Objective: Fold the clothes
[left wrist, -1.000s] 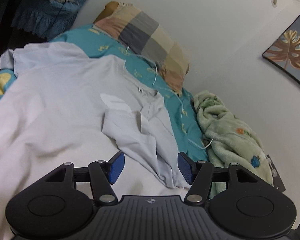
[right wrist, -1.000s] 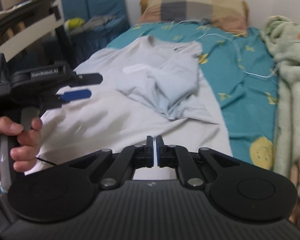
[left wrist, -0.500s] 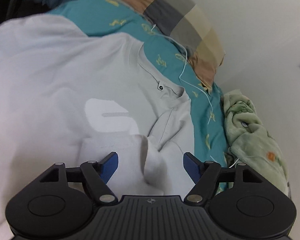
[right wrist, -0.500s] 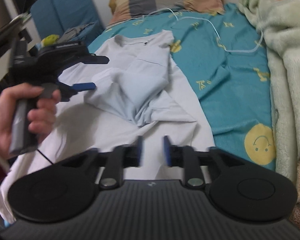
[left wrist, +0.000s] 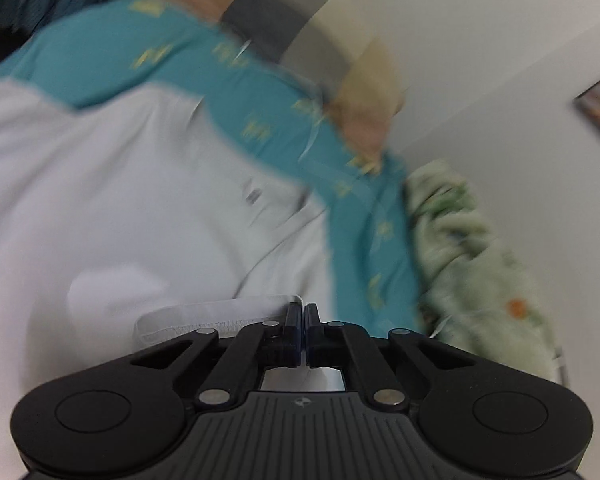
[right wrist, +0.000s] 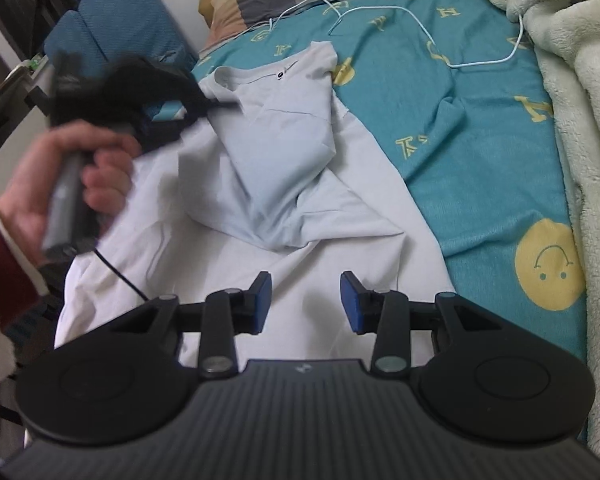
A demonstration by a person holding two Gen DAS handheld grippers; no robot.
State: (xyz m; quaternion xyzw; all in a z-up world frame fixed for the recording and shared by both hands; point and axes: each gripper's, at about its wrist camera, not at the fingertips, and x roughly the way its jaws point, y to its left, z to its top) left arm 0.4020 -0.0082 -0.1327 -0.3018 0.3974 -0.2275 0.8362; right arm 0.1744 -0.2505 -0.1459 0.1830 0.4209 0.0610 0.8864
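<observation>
Two grippers over bed (right wrist: pixel 480 128): left gripper (left wrist: pixel 302 316) clamped on sleeve hem (left wrist: pixel 220 318) of pale polo shirt (right wrist: pixel 268 152) spread mid-bed; right gripper (right wrist: pixel 306 300) agape, empty. Risk: thin hem slipping out mid-fold; charging cable (right wrist: pixel 420 16) near collar could snag.

The teal bedsheet (right wrist: pixel 480 128) carries yellow printed letters: an "H" (right wrist: pixel 448 11) near its top, a "K" (right wrist: pixel 283 49) beside the shirt collar, another "H" (right wrist: pixel 537 109) by the green blanket, and what may be a "K" with small letters (right wrist: pixel 409 145) lower down. In the left wrist view the sheet's print is too blurred to read
</observation>
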